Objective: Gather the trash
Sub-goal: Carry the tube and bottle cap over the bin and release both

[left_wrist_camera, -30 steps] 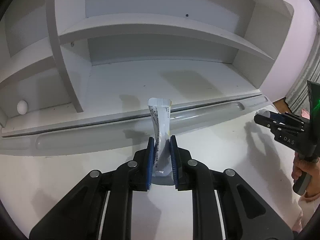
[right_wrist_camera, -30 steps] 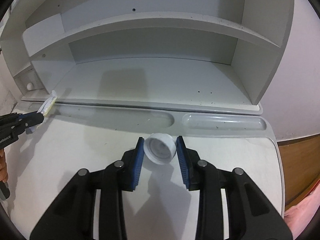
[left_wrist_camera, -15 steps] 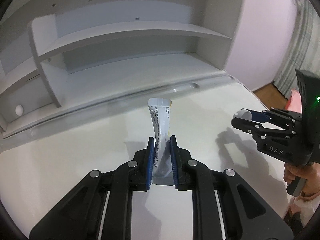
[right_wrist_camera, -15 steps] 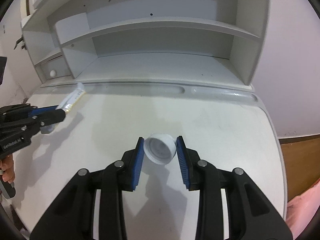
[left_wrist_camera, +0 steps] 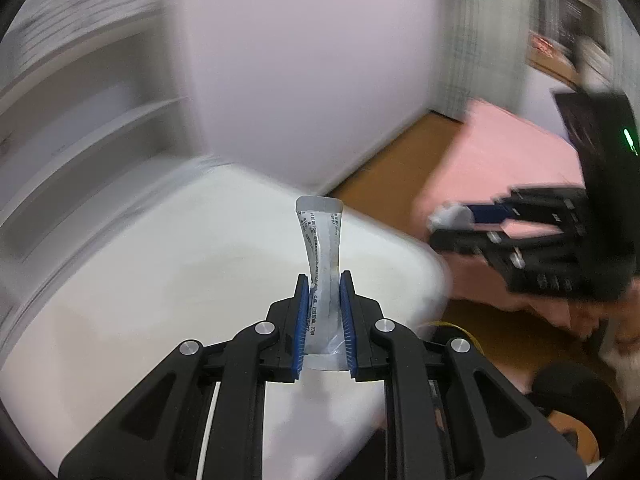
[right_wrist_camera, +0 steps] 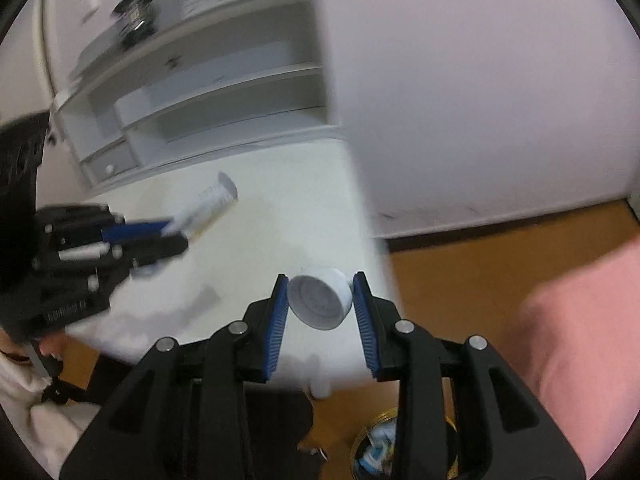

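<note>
left hand-held gripper [left_wrist_camera: 324,280] clamps sachet [left_wrist_camera: 320,248] | right hand-held gripper [right_wrist_camera: 320,292] grips cap [right_wrist_camera: 318,300] | white desk [left_wrist_camera: 160,280], wood floor [right_wrist_camera: 480,252]

The shelf unit [left_wrist_camera: 92,92] at ten o'clock is smeared by motion blur. The print on the sachet [left_wrist_camera: 320,264] is too small to read. The bin [right_wrist_camera: 380,448] at six o'clock sits half hidden behind black gripper arms.

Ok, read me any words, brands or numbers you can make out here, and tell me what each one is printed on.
None can be read with confidence.
Sachet in the left claw: dark printed lines run along it, too small and blurred to read.
Body of the left claw in the right wrist view: a pale lettered strip, too blurred to read.
White cap in the right claw: no print visible.
</note>
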The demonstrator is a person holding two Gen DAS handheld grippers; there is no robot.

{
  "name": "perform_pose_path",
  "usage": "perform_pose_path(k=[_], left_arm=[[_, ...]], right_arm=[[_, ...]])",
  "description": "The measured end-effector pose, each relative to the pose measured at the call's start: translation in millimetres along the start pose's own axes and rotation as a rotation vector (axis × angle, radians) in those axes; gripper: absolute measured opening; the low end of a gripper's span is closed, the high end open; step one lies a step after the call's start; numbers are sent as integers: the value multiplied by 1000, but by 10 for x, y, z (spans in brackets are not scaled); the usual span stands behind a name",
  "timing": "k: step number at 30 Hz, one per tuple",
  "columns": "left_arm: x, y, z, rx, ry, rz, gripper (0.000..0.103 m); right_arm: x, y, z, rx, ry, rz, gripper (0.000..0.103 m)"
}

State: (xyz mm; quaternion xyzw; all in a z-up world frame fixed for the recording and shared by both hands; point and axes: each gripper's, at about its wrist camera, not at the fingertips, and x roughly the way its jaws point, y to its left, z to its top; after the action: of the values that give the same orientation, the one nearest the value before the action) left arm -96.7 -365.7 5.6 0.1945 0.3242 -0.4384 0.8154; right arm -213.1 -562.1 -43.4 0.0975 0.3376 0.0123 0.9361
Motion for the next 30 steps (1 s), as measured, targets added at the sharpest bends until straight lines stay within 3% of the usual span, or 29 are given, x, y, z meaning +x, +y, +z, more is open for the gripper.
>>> perform_pose_path(k=[3,6,8,11,14,18,22,29,30], left_arm=[[285,-840,-5,127,63,-142,15],[760,-1523,-145,215,193,-273,15],[1188,-1880,-323,276,309,-304,15],[2012,-2173,-676,305,500,-272,15],[2734,-2175,-978,275,650,-191,15],[3220,-2130,-1253,226,775,-153,14],[3392,-2103,-1229,181,811,-167,15],[3392,-2018,-1309,152,825,-170,15],[3413,-2004,-1319,155,827,-170,15]], right_arm=[[-352,-636,-437,108,5,-77,33],[-392,-1218,-965,243,68,-85,33],[-254,-1524,-1345,327,122,-97,33],[205,-1894,-2024,466,242,-89,33],[737,-2124,-2675,581,368,-79,33],[1239,-2427,-3260,755,449,-56,33],[1423,-2532,-3432,810,475,-23,33],[1586,-2495,-3365,811,482,-1,33],[1558,-2531,-3365,819,476,-8,37]])
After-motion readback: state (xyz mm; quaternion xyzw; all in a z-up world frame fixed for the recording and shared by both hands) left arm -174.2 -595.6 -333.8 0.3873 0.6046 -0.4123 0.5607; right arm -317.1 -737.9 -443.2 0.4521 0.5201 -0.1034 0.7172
